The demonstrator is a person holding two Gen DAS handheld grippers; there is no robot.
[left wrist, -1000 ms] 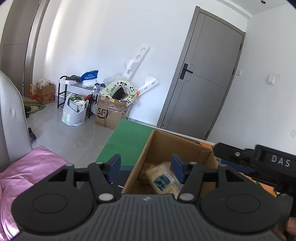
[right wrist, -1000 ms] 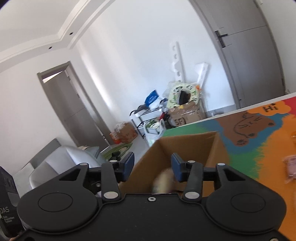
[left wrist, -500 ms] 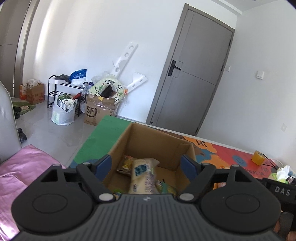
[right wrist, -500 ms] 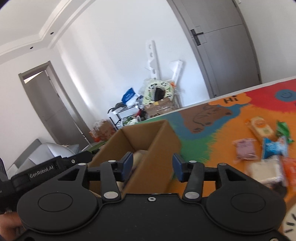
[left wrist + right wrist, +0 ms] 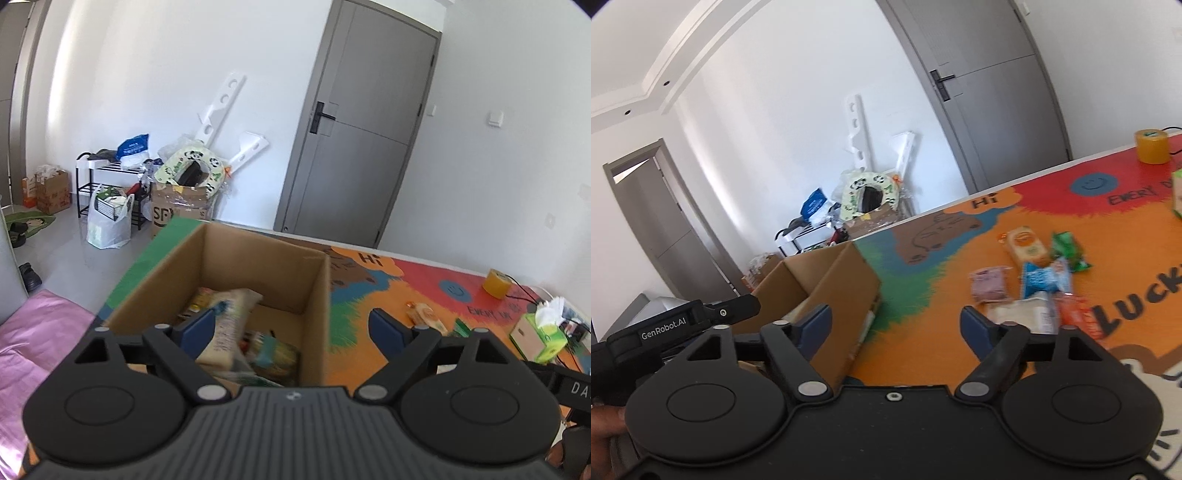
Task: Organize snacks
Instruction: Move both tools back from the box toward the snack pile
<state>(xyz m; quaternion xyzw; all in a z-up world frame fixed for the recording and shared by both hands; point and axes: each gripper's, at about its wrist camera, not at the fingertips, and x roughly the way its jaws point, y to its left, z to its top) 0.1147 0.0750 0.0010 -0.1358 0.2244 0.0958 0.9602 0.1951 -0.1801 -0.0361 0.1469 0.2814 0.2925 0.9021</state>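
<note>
Both grippers (image 5: pixel 291 330) (image 5: pixel 897 325) wider (empty)

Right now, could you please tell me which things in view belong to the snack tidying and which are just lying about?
Job: cardboard box holding snacks; loose snack packets on the mat.

Lying about: tissue box, yellow tape roll, floor clutter by the far wall.

A grey door (image 5: pixel 360 144) stands far ahead of the tool, a green tissue box (image 5: pixel 540 335) to its right, a yellow tape roll (image 5: pixel 1151 146) beyond.
</note>
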